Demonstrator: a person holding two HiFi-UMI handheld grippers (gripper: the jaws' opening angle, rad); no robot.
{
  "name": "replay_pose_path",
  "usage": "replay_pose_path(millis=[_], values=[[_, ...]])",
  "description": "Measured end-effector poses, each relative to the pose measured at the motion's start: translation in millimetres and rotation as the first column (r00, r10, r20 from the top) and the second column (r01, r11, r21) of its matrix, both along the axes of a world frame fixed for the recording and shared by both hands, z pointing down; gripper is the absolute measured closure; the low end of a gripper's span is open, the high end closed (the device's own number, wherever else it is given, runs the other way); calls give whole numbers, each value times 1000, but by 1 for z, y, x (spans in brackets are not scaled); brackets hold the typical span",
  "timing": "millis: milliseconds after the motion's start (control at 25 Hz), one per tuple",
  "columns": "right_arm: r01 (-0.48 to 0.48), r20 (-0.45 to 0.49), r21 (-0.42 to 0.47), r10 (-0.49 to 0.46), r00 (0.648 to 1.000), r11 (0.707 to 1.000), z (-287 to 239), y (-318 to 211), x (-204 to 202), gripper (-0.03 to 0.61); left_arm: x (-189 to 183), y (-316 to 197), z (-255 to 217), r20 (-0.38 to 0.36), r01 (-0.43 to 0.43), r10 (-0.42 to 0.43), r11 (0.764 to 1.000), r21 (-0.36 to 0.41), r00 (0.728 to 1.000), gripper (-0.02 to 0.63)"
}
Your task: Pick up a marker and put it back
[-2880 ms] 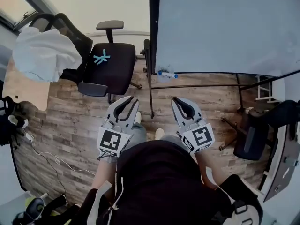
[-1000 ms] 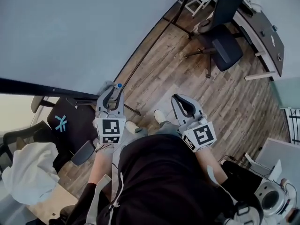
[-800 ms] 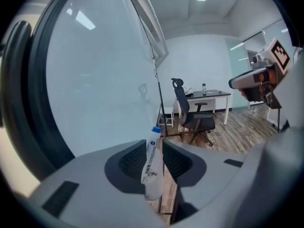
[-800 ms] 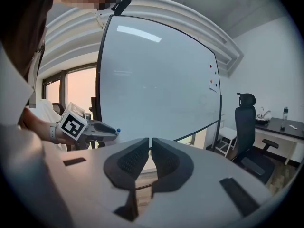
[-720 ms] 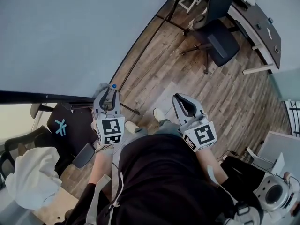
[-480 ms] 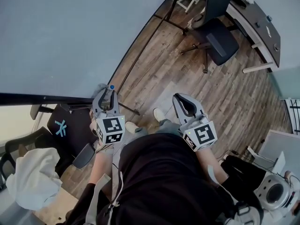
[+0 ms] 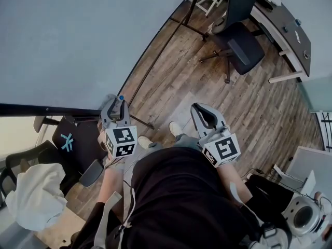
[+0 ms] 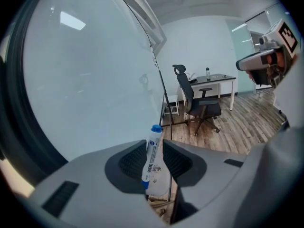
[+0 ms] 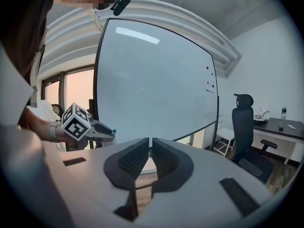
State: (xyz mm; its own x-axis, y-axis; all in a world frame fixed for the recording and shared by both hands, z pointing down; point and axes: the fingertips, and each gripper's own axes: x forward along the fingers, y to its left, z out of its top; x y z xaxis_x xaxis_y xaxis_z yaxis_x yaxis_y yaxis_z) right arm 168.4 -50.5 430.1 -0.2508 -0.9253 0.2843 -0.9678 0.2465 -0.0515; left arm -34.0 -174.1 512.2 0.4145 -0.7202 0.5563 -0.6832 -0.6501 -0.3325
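Even indoor light, fisheye-bent dark edges, glare on whiteboard [image 8: 88, 80], seemingly sharp.

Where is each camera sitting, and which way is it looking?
Head view: on the person's head, looking steeply down at the wooden floor; shows torso, left gripper, right gripper.
Left gripper view: on the left gripper, looking along jaws shut on a marker, past the whiteboard towards an office chair; the right gripper shows.
Right gripper view: on the right gripper, looking along shut, empty jaws at the whiteboard; the left gripper shows.
Shared: both gripper views show the whiteboard and office chair.
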Motion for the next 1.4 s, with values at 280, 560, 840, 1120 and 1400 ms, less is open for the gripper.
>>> replay_pose_path(millis=[280,560,840,1120,1400], values=[[17,5,5,-17,1000,1000,1,-1,2,546,-2,4,-1,1,8,-8,1000,4,1000,517],[62,11,11,-62,998,998,1,-7,-2,546,-5,9,-6,-27,35,-35,999,5,999,537],[132,16,25,-132,991,991,-5,-20,-8,546,-14,10,-28,-96,95,-94,995,16,991,540],[226,25,53,-228,973,973,-14,-41,-23,546,-23,10,-57,-202,159,-144,985,61,969,541],[320,32,80,-323,946,944,-25,-60,-42,546,-33,13,-93,-325,220,-179,971,96,929,541]])
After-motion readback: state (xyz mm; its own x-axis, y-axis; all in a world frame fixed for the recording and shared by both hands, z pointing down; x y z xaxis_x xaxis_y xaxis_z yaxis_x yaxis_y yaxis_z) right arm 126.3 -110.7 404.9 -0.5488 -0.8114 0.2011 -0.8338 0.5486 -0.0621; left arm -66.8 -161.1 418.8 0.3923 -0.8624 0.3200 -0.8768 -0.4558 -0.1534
